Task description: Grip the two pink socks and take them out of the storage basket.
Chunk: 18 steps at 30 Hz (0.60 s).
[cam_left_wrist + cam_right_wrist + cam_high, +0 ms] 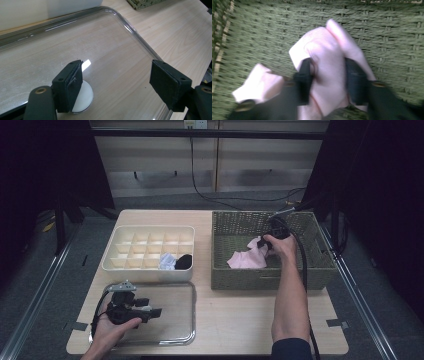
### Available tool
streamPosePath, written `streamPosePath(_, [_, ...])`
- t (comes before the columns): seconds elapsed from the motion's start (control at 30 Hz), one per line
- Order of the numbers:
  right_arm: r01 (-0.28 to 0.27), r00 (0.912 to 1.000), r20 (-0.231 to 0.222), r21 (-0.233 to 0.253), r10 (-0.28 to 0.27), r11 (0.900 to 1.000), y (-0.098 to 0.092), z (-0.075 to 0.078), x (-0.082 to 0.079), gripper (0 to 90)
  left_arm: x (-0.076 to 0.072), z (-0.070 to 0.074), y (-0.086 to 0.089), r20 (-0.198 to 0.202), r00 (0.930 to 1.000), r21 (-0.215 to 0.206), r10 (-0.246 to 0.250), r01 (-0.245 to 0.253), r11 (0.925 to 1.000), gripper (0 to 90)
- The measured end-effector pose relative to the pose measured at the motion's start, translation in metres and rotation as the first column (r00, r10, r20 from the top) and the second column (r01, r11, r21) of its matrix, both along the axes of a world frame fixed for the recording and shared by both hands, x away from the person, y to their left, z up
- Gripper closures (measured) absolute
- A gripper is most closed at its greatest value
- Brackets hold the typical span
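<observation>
Your left gripper (pixel 156 312) hovers over the clear plastic tray (pixel 185 290) at the near left of the light wooden tabletop (pixel 235 315). In the left gripper view its 2 black fingers (pixel 68 86) stand spread wide apart with nothing between them, only the tray's bare floor below.

Just behind the tray sits the cream plastic organiser box (pixel 112 262) with its grid of small compartments. 2 rolled items already lie in its near row, a pale blue-white one (pixel 167 261) and a black one (pixel 184 262) beside it.

Further right, the green woven basket (pixel 225 225) holds the pink soft cloth piece (pixel 247 257), which lies on the basket floor toward its near middle. Your right gripper (pixel 262 241) is down inside the basket. In the right gripper view, its fingers (pixel 304 78) are clamped on a raised fold of the pink cloth (pixel 329 65), with fabric bulging out on both sides.

Expect the cloth to be very light, limp and not at all fragile. It will sag and trail when lifted, so a loose end may catch the basket rim. A pinch on a thick, bunched fold, as you have now, is the better place to hold it than a single thin edge.
</observation>
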State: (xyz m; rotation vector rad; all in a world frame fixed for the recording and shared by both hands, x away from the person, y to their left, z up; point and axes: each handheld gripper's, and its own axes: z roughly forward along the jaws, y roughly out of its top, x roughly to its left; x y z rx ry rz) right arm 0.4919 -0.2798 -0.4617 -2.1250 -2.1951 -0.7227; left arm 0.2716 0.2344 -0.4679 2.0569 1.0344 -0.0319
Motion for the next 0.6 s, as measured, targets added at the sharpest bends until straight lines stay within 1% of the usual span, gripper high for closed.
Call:
streamPosePath(0.03, [0.001, 0.9999, 0.013, 0.012, -0.001, 1.000, -0.001, 0.002, 0.000, 73.9, 0.000, 0.000, 0.000, 0.000, 1.0000, 0.001, -0.001, 0.001, 1.0000, 26.4])
streamPosePath(0.1, [0.003, 0.9995, 0.033, 0.028, -0.004, 1.000, -0.001, 0.004, -0.001, 79.2, 0.000, 0.000, 0.000, 0.001, 1.0000, 0.001, 0.000, 0.000, 1.0000, 26.5])
streamPosePath(0.13, [0.011, 0.9993, 0.036, 0.039, -0.013, 0.999, -0.001, 0.004, -0.001, 82.3, 0.000, 0.000, 0.001, 0.002, 1.0000, 0.003, -0.002, 0.002, 1.0000, 26.5])
streamPosePath(0.17, [0.009, 0.9993, 0.036, 0.054, -0.011, 0.999, -0.001, 0.005, -0.001, 84.4, 0.000, 0.000, 0.001, 0.002, 1.0000, 0.003, 0.000, 0.000, 1.0000, 26.5])
streamPosePath(0.3, [0.009, 0.9977, 0.065, 0.106, -0.016, 0.994, 0.000, 0.009, -0.001, 86.8, 0.000, 0.000, 0.001, 0.000, 1.0000, -0.001, 0.004, -0.004, 1.0000, 26.5])
streamPosePath(0.4, [0.013, 0.9969, 0.076, 0.130, -0.023, 0.991, 0.000, 0.012, -0.002, 87.1, 0.000, 0.001, 0.001, 0.002, 1.0000, 0.001, 0.005, -0.005, 1.0000, 26.4])
streamPosePath(0.53, [0.008, 0.9949, 0.098, 0.168, -0.024, 0.986, -0.002, 0.019, -0.004, 87.2, 0.000, 0.000, 0.000, 0.001, 1.0000, -0.001, 0.004, -0.004, 1.0000, 26.4])
streamPosePath(0.6, [0.005, 0.9933, 0.112, 0.194, -0.027, 0.981, -0.002, 0.024, -0.006, 87.4, 0.000, 0.000, 0.000, 0.000, 1.0000, 0.001, 0.002, -0.002, 1.0000, 26.3])
